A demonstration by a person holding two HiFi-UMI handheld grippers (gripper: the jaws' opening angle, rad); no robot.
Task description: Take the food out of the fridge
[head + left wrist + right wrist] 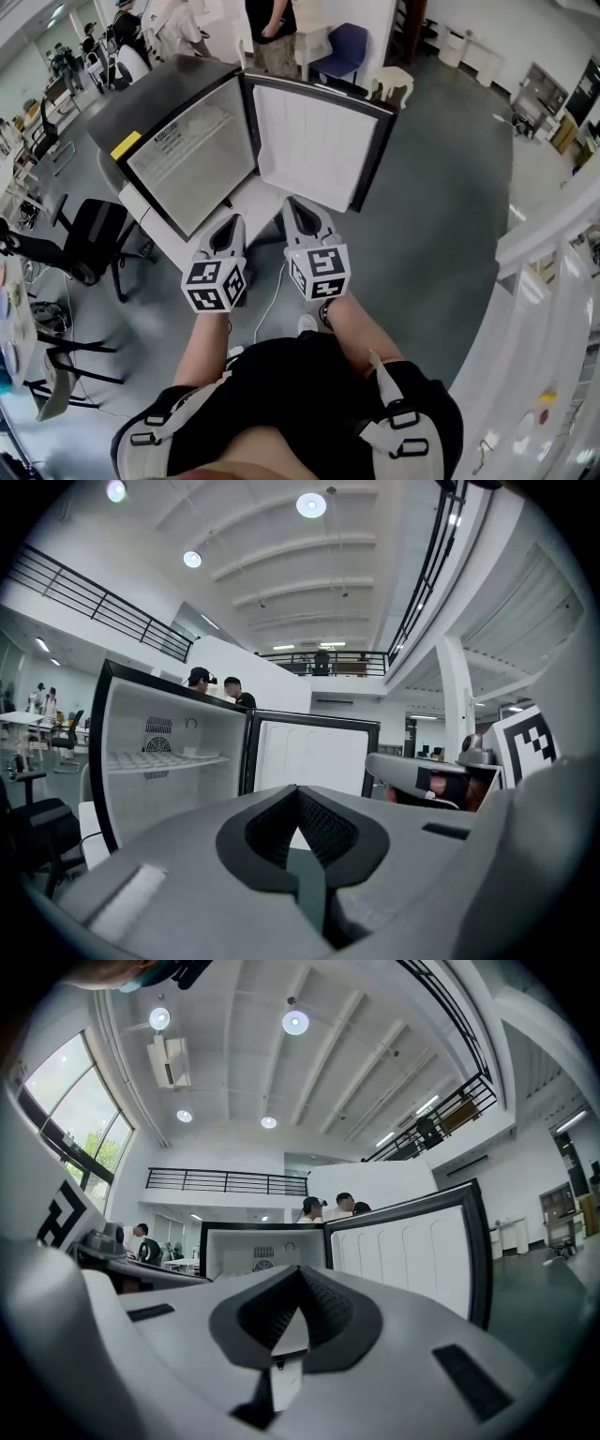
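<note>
A small black fridge [187, 155] stands on a low white stand with its door [314, 141] swung wide open to the right. Its white inside holds one wire shelf [164, 759], and I cannot make out any food on it. My left gripper [231, 221] and right gripper [294, 204] are side by side just in front of the open fridge, pointing at it. Both are shut with nothing between the jaws. The left gripper view has the shut tips [298, 793] before the fridge interior [159, 733]. The right gripper view has its shut tips [298, 1273] before the door [403, 1241].
A black office chair [94, 239] stands left of the fridge's stand [150, 220]. A white cable [267, 300] lies on the grey floor by my feet. Several people [272, 28] and a blue chair [342, 52] are behind the fridge. A white railing [553, 272] runs along the right.
</note>
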